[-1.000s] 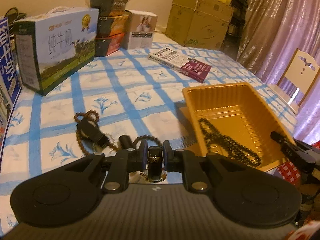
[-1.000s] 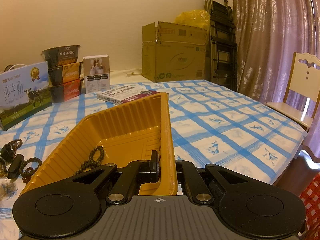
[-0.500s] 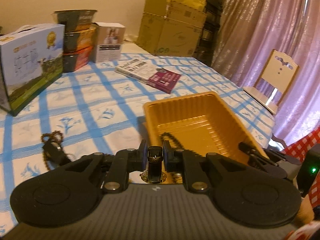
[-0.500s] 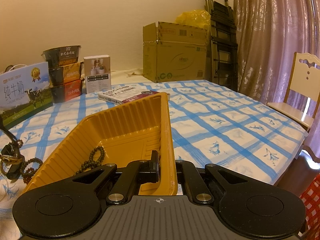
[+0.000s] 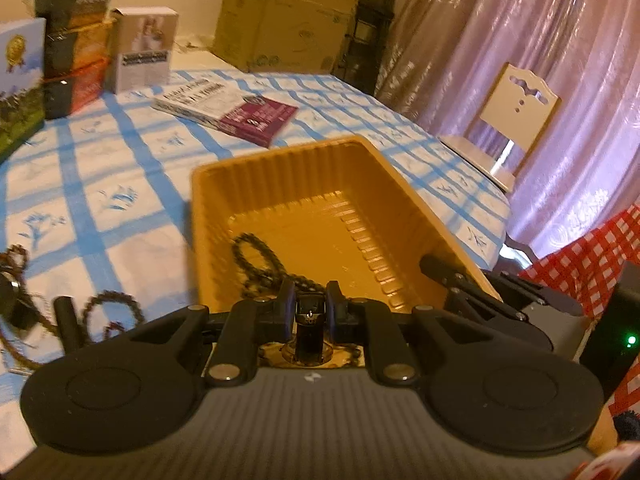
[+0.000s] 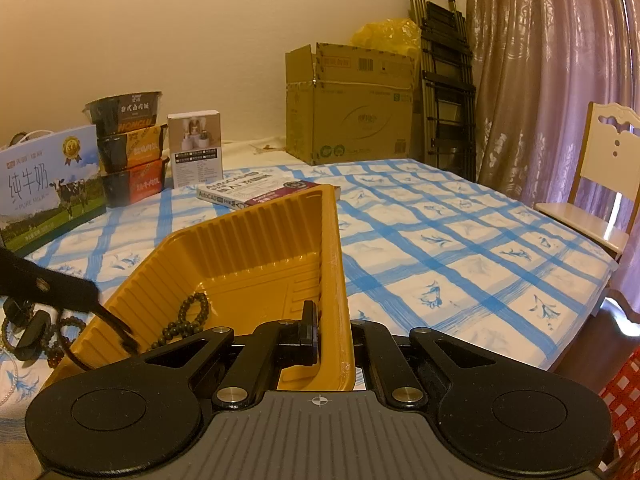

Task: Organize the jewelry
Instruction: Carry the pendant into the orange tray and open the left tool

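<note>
Blue-checked tablecloth [image 6: 440,248]; left gripper [image 5: 310,312] clamps dark watch [image 5: 309,332]; right gripper [image 6: 334,336] pinches tray [image 6: 280,256].

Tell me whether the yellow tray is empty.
Not empty: a dark bead strand lies on the yellow tray floor, also visible in the right wrist view.

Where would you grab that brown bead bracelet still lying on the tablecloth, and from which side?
Probably on the open arc of the brown bead bracelet, coming down from above. It lies flat on the tablecloth as a loop, so one finger could drop inside the ring and one outside, pinching across the strand. The arc nearer the tray looks clearest of the other pieces tangled further left.
</note>
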`<act>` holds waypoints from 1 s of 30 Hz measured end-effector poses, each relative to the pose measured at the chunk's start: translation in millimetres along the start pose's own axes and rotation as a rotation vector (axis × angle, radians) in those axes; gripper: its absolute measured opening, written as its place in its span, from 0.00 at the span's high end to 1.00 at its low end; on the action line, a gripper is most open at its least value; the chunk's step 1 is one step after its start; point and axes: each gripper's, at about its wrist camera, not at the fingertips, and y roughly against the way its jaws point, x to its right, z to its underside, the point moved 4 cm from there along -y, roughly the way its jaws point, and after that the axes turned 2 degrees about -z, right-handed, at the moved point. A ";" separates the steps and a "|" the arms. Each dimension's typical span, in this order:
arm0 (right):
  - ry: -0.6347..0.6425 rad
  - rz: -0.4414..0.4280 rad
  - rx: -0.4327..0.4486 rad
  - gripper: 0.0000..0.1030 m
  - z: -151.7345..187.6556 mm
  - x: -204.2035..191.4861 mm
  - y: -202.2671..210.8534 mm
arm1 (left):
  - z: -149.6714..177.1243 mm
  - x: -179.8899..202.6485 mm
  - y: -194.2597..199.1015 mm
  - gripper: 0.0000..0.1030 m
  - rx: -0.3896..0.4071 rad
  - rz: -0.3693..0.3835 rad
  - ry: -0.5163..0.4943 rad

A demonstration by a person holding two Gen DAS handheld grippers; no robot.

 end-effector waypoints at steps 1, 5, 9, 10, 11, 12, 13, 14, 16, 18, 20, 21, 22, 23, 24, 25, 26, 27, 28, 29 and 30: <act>0.000 0.001 0.000 0.96 0.0 0.0 -0.1 | 1.4 1.6 -3.9 0.87 -0.006 0.001 0.001; -0.002 0.000 0.000 0.96 -0.5 -0.3 -0.7 | 6.4 8.5 -18.8 0.87 -0.028 0.006 0.005; -0.001 0.000 -0.002 0.96 -0.4 2.0 -0.8 | 11.3 13.2 -29.0 0.87 -0.037 0.002 0.012; -0.003 0.001 -0.004 0.96 -0.1 1.0 -1.2 | 10.9 14.8 -28.8 0.87 -0.032 0.008 0.011; -0.005 0.001 -0.005 0.96 0.1 -0.1 -1.7 | 10.8 16.0 -28.5 0.87 -0.032 0.018 0.014; -0.006 0.001 -0.006 0.96 0.5 -0.5 -1.4 | 10.5 17.4 -27.7 0.85 -0.033 0.030 0.019; -0.007 0.002 -0.008 0.96 0.8 -0.5 -1.3 | 9.6 18.5 -26.0 0.85 -0.030 0.034 0.024; -0.009 0.001 -0.008 0.96 1.3 0.0 -1.2 | 8.9 20.2 -24.4 0.83 -0.025 0.040 0.022; -0.007 0.000 -0.009 0.96 1.6 -0.1 -0.7 | 8.1 20.2 -18.8 0.81 -0.014 0.043 0.022; -0.006 0.000 -0.008 0.96 1.7 0.6 -0.2 | 7.9 17.3 -10.3 0.79 0.001 0.035 0.030; -0.008 -0.001 -0.009 0.96 1.7 2.2 -0.9 | 8.7 10.8 1.8 0.77 0.019 0.020 0.038; -0.008 -0.002 -0.010 0.96 2.0 0.7 -1.0 | 10.0 5.6 9.3 0.76 0.030 0.005 0.039; -0.008 0.000 -0.010 0.96 1.9 0.5 -0.8 | 11.1 1.3 15.6 0.76 0.039 -0.009 0.037; -0.008 -0.001 -0.009 0.96 1.5 1.9 -0.9 | 13.1 -5.3 23.1 0.74 0.048 -0.031 0.037; -0.008 -0.001 -0.009 0.96 1.6 0.1 -0.8 | 15.5 -13.0 30.4 0.72 0.053 -0.056 0.040; -0.006 0.000 -0.009 0.96 1.6 1.1 -0.9 | 18.1 -20.1 36.6 0.72 0.054 -0.076 0.045; -0.007 0.000 -0.009 0.96 1.5 0.6 -0.8 | 21.2 -28.8 42.5 0.72 0.052 -0.101 0.053; -0.008 0.000 -0.009 0.96 1.6 0.8 -0.8 | 25.8 -38.0 48.4 0.72 0.047 -0.129 0.060; -0.009 0.000 -0.009 0.96 1.7 1.4 -0.8 | 30.3 -45.5 52.8 0.72 0.041 -0.152 0.065; -0.008 0.000 -0.009 0.96 1.7 2.2 -0.7 | 35.9 -54.9 57.2 0.69 0.029 -0.183 0.074; -0.007 0.000 -0.009 0.96 1.8 0.9 -0.5 | 40.8 -63.6 60.3 0.65 0.019 -0.208 0.082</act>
